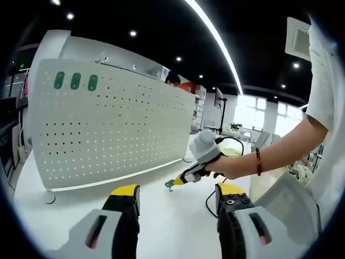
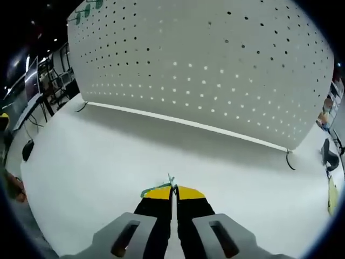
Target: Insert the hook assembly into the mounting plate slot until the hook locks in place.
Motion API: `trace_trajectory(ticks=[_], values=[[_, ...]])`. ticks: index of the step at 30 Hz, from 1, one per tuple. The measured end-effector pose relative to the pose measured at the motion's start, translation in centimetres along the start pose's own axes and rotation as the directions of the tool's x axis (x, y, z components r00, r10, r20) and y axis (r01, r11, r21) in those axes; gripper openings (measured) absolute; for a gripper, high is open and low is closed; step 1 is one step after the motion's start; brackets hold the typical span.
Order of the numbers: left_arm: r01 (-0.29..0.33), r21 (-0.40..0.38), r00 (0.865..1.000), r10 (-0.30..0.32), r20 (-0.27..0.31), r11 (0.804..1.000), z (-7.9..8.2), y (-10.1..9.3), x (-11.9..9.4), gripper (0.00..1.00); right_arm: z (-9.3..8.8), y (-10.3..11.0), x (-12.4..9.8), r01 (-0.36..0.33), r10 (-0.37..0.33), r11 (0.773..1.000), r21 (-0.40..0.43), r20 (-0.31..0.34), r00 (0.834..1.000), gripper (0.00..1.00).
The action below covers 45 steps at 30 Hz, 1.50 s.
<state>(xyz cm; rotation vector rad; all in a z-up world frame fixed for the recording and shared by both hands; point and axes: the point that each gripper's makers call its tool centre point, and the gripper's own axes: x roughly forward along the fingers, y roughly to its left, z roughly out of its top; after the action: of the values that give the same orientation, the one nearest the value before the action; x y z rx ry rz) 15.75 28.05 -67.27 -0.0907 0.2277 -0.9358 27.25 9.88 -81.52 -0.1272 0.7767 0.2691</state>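
A white perforated mounting plate (image 1: 113, 127) stands upright on the white table, with three green hooks (image 1: 75, 81) at its upper left corner. In the right gripper view the same mounting plate (image 2: 215, 65) spans the top. My right gripper (image 2: 173, 190) is shut on a small green hook (image 2: 156, 189), held low over the table in front of the plate. Seen from the left gripper view, the right gripper (image 1: 180, 181) carries the green hook (image 1: 170, 185) at its tip, with a hand behind it. My left gripper (image 1: 175, 197) stands open, holding nothing, above the table.
The white table (image 2: 97, 162) stretches in front of the plate. The plate's black feet (image 2: 290, 159) rest on it at the corners. A black cable (image 1: 210, 199) trails under the right hand. A mesh chair back (image 1: 291, 205) stands at the right, office desks behind.
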Motion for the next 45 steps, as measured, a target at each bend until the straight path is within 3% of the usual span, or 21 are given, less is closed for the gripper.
trace_trajectory(ticks=[9, 12, 14, 27, 34, 45], values=[[0.005, 0.025, 1.000, -0.005, -0.010, 1.000, -0.2, -1.0, -0.1, 0.55, 0.1, 2.4, -2.0, -0.070, 0.070, 0.997, -0.010, 0.013, 0.997, 0.00], [0.024, -0.007, 1.000, -0.024, 0.018, 1.000, 0.1, -1.5, -0.1, 0.54, -0.1, 3.5, -3.2, -0.087, 0.087, 0.996, -0.021, 0.011, 0.996, 0.00], [0.011, 0.014, 1.000, -0.012, 0.025, 1.000, 0.0, -1.6, -0.2, 0.53, 0.1, 4.2, -3.7, -0.104, 0.104, 0.994, -0.023, 0.031, 0.994, 0.00], [0.015, 0.048, 0.999, -0.013, -0.035, 0.999, -0.7, -3.1, -0.2, 0.50, 1.1, 7.1, -8.1, -0.161, 0.159, 0.987, 0.007, 0.111, 0.981, 0.00], [0.015, 0.080, 0.999, -0.011, -0.051, 0.997, -0.6, -4.3, 0.0, 0.50, 0.6, 8.3, -9.6, -0.199, 0.194, 0.979, 0.034, 0.108, 0.975, 0.00], [0.017, 0.171, 0.991, 0.007, -0.135, 0.985, -1.6, -5.9, -0.1, 0.48, 1.2, 9.8, -13.1, -0.269, 0.258, 0.960, 0.082, 0.124, 0.958, 0.00]])
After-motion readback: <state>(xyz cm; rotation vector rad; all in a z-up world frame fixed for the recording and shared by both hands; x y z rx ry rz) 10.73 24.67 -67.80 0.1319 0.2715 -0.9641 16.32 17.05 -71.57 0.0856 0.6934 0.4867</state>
